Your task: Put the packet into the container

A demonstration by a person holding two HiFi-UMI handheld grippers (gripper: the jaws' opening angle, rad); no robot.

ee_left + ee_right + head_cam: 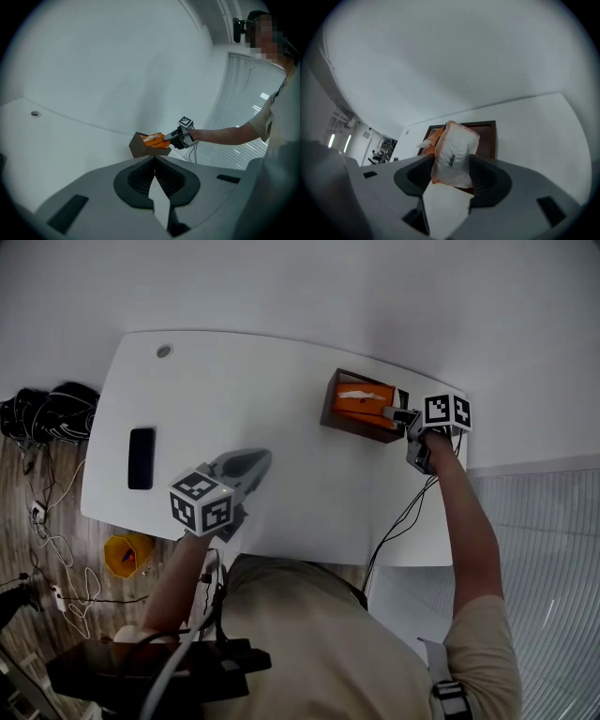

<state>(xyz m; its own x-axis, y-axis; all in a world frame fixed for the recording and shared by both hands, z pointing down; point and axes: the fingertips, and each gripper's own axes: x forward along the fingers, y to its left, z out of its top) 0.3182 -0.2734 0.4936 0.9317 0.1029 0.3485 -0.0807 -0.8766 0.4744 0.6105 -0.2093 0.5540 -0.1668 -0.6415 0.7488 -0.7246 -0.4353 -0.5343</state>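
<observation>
No legible text anywhere, small dark mark point(452, 160) on the packet point(458, 140) — too blurred to read

surface: white table point(309, 486) | on it: brown container point(356, 427); black slab point(142, 457)

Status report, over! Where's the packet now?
Right hand-held gripper shut on packet, over container. Left hand-held gripper shut, empty. Nothing in the way.

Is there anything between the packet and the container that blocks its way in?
Nothing visible does. The right gripper holds the packet directly at the open top of the container, and no other thing shows between them. Part of the container's inside is hidden behind the packet.
</observation>
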